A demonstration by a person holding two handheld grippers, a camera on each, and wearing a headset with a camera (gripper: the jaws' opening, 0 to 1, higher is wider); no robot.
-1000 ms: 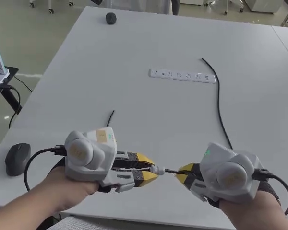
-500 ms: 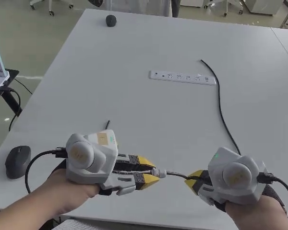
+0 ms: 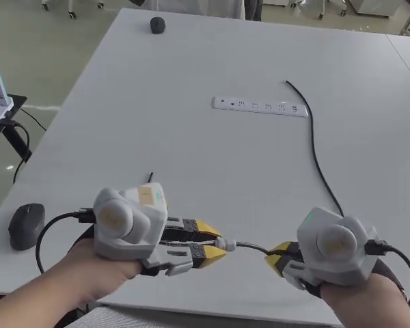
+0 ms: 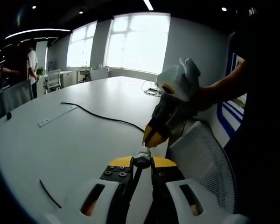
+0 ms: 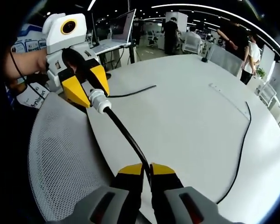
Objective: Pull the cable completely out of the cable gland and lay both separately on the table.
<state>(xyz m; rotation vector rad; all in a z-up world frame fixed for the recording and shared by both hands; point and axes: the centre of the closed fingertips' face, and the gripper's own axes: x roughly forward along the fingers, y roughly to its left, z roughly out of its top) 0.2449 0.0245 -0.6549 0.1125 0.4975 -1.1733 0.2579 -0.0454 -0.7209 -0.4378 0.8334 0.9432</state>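
The right gripper point(image 3: 275, 254) has drawn right, away from the left gripper point(image 3: 215, 242), baring more cable point(image 3: 250, 247) above the table's point(image 3: 191, 137) near edge. Left clamps the small, hard gland point(image 3: 225, 243); right pinches the cable, likely light and limp, best held close to the gland.

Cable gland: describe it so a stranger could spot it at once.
At the near edge of the white table, two grippers face each other. The cable gland is the small whitish fitting pinched by the yellow tips of the left gripper; the cable leaving it is black and thin.
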